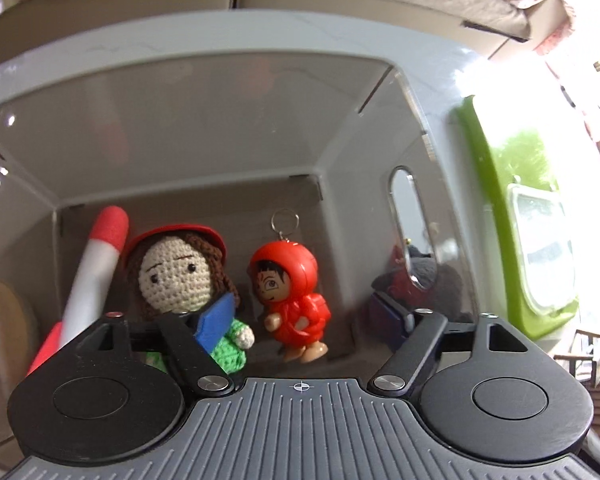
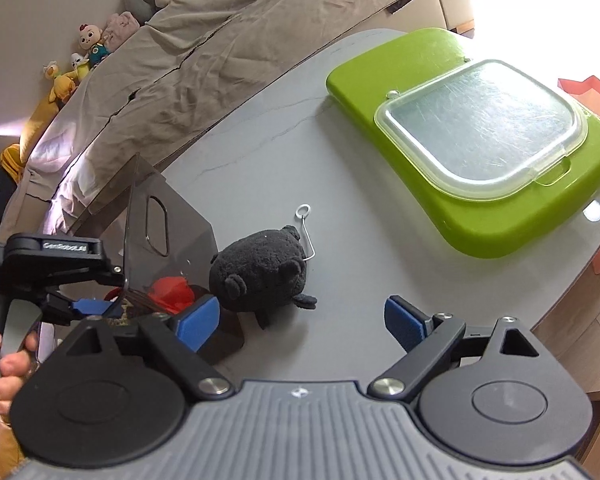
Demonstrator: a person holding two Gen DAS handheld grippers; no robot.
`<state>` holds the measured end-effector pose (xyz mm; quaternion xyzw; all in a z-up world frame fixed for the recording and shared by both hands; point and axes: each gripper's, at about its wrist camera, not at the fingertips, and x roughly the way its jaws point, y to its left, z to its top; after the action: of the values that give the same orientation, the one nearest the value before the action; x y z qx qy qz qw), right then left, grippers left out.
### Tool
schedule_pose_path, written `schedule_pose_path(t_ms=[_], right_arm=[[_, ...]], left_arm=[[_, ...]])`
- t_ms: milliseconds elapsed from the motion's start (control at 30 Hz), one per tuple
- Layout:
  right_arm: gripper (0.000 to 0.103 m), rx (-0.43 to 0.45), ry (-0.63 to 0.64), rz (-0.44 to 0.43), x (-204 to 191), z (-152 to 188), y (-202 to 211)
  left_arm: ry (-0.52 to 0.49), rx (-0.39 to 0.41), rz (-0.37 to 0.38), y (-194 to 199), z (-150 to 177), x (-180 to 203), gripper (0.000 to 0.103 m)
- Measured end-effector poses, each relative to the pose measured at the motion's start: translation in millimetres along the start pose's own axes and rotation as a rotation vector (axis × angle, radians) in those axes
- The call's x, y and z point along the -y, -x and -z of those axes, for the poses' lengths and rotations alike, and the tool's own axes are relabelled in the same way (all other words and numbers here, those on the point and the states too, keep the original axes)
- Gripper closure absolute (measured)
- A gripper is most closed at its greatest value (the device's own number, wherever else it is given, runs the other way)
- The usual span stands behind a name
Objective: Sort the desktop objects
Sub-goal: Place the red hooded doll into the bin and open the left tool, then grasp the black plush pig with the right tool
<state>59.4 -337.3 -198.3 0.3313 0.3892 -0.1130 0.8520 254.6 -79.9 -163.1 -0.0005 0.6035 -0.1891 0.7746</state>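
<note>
Looking through my left gripper (image 1: 306,320), I see inside a smoky clear box (image 1: 220,120) on the grey table (image 2: 340,184) — its jaws stand apart, one blue pad (image 1: 216,322) in front of the doll, the other outside the box's right wall. From nine o'clock round: a red-tipped white foam rocket (image 1: 94,276) leaning on the left wall, a crocheted doll (image 1: 180,276) in red cap and green top, then a red-hooded keychain figure (image 1: 294,300) upright just beside it. On my right gripper (image 2: 302,322) the jaws are wide apart, holding nothing. Between them, at twelve o'clock, lies a black plush (image 2: 262,272) with round ears and a wire loop, touching the box's outer wall. At two o'clock, well apart, sits a green tray (image 2: 480,224) carrying a clear lid (image 2: 480,128).
</note>
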Motion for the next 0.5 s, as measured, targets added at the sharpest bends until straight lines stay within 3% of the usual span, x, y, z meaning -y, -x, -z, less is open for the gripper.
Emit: schedule_pose_path(t_ms=[200, 267, 367, 433, 500], right_arm=[[0.008, -0.076, -0.15, -0.061, 17.2, -21.3, -28.1], [0.008, -0.142, -0.22, -0.085, 23.1, -27.2, -46.9], [0.008, -0.24, -0.37, -0.127, 34.0, -29.9, -76.7], [0.009, -0.262, -0.516, -0.169, 43.1, -24.3, -91.4], [0.012, -0.26, -0.586, -0.178, 44.2, -19.1, -102.6]], left_arm=[[-0.105, 0.145, -0.076, 62.8, 16.9, -5.0, 0.01], [-0.119, 0.181, -0.101, 84.2, 21.5, -10.7, 0.01], [-0.088, 0.2, -0.099, 110.8, 35.5, -32.3, 0.009], [-0.043, 0.199, -0.087, 125.2, 42.6, -48.8, 0.009], [0.007, 0.199, -0.086, 139.0, 49.1, -65.5, 0.009]])
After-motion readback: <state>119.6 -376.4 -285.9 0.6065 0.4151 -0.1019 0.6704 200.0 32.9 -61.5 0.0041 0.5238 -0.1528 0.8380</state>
